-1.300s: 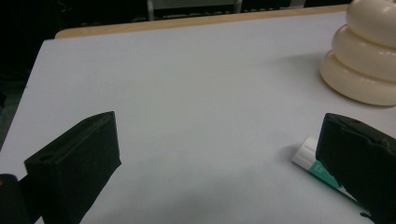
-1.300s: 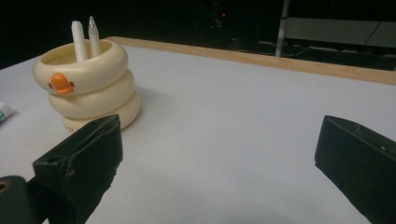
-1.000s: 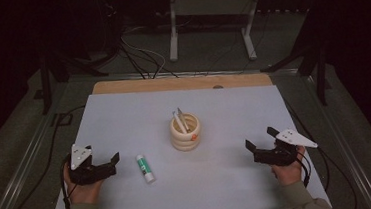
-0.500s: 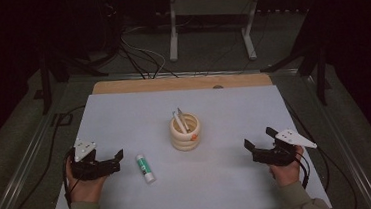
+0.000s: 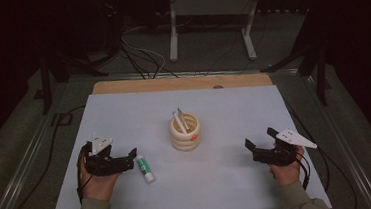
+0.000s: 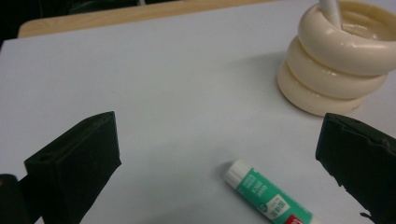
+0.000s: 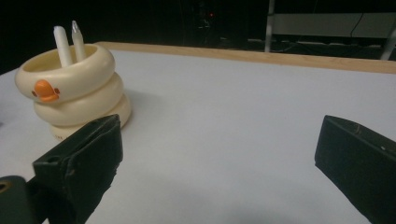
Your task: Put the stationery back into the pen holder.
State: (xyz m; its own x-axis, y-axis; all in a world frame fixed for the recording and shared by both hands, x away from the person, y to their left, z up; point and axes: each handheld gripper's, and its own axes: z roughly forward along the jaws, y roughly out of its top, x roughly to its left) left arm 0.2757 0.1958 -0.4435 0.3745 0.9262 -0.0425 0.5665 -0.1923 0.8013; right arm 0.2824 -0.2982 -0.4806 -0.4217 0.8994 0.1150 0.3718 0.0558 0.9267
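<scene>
Glue stick (image 5: 145, 169) lies flat on the white bench (image 5: 224, 111), just beside the left hand-held gripper (image 5: 131, 156), whose jaws stand wide apart. Right hand-held gripper (image 5: 259, 141) is also spread, holding nothing, well apart from the cream holder (image 5: 185, 132).

Bare mat (image 5: 124, 114) fills the upper left and upper right of the high view, free for passage. 1 holder (image 5: 185, 131) with 2 pens (image 5: 180, 121) stands at centre, blocking the direct line between grippers. A glue stick (image 5: 145, 169) lies lower left of centre, just beside the wide-apart left gripper (image 5: 128, 158). Lower centre is open.
</scene>
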